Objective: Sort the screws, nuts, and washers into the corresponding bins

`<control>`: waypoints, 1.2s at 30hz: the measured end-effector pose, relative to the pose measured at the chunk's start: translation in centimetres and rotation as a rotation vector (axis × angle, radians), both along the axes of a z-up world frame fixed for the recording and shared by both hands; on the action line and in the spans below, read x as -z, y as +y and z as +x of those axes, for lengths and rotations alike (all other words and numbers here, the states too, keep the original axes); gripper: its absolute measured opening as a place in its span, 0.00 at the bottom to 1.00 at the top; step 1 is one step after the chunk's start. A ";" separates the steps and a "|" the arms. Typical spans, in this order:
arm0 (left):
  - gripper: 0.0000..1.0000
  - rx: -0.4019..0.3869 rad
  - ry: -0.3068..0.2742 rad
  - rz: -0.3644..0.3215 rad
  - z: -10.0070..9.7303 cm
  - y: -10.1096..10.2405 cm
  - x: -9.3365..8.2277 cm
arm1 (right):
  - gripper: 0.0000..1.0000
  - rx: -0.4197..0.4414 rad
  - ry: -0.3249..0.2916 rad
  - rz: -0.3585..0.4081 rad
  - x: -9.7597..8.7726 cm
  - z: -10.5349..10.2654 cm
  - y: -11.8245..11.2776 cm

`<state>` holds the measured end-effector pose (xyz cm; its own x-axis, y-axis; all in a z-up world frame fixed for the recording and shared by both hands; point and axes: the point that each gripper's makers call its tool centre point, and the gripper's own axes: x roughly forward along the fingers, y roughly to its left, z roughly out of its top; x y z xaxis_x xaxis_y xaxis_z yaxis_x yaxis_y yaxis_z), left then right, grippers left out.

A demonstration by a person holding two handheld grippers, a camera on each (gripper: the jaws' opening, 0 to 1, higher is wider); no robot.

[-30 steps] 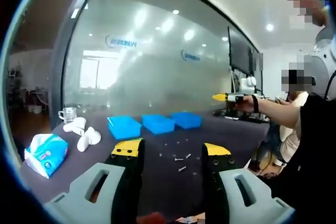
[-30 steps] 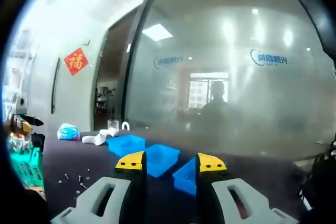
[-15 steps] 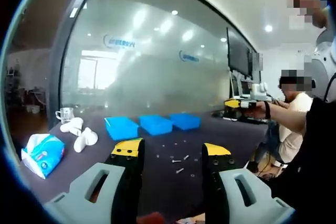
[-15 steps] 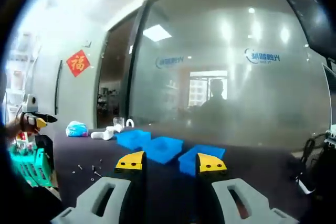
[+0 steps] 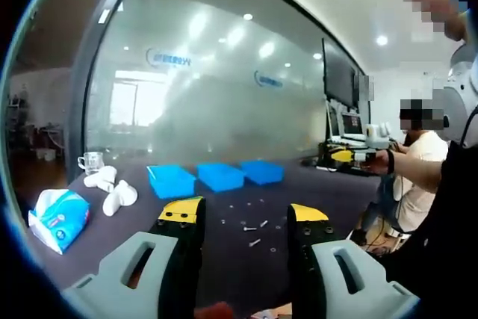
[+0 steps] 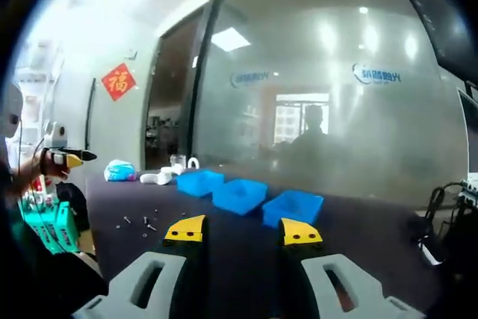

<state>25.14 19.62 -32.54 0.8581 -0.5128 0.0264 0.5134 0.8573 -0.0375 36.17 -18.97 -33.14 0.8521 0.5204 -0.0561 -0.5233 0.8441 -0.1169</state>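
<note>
Three blue bins [image 5: 221, 176] stand in a row on the dark table [image 5: 224, 252], with small screws, nuts and washers [image 5: 254, 226] scattered in front of them. My left gripper [image 5: 245, 214] is open above the table's near edge with nothing between its jaws. In the right gripper view the same bins [image 6: 239, 194] lie ahead and the loose hardware [image 6: 142, 222] lies to their left. My right gripper [image 6: 243, 231] is open and holds nothing. It also appears in the left gripper view, the right gripper [image 5: 351, 156] held in a hand at the far right. The left gripper [image 6: 63, 158] appears at the left edge of the right gripper view.
A tissue pack [image 5: 58, 218], white lumps [image 5: 112, 188] and a glass cup [image 5: 91, 162] sit at the table's left end. A frosted glass wall [image 5: 224, 95] stands behind the table. A seated person [image 5: 418, 177] and monitors are at the right. Green boxes [image 6: 48, 222] stand by the left edge.
In the left gripper view the right gripper has drifted right and lower. The right gripper view has swung, so bins and hardware sit further right. Both grippers stayed open.
</note>
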 end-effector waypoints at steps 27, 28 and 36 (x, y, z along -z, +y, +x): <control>0.38 -0.016 0.004 -0.004 -0.9 0.9 0.5 | 0.33 -0.371 0.106 -0.319 0.2 0.1 6.9; 0.38 -0.016 0.004 -0.004 -0.9 0.9 0.5 | 0.33 -0.382 0.108 -0.329 0.3 0.1 7.2; 0.38 -0.021 0.006 -0.010 -1.1 1.2 0.7 | 0.33 -0.473 0.095 -0.416 0.5 -0.3 9.1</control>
<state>24.04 20.85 -33.21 0.8690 -0.4940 0.0263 0.4947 0.8677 -0.0487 35.91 -9.89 -33.60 0.5169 0.7575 -0.3987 -0.8525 0.4130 -0.3204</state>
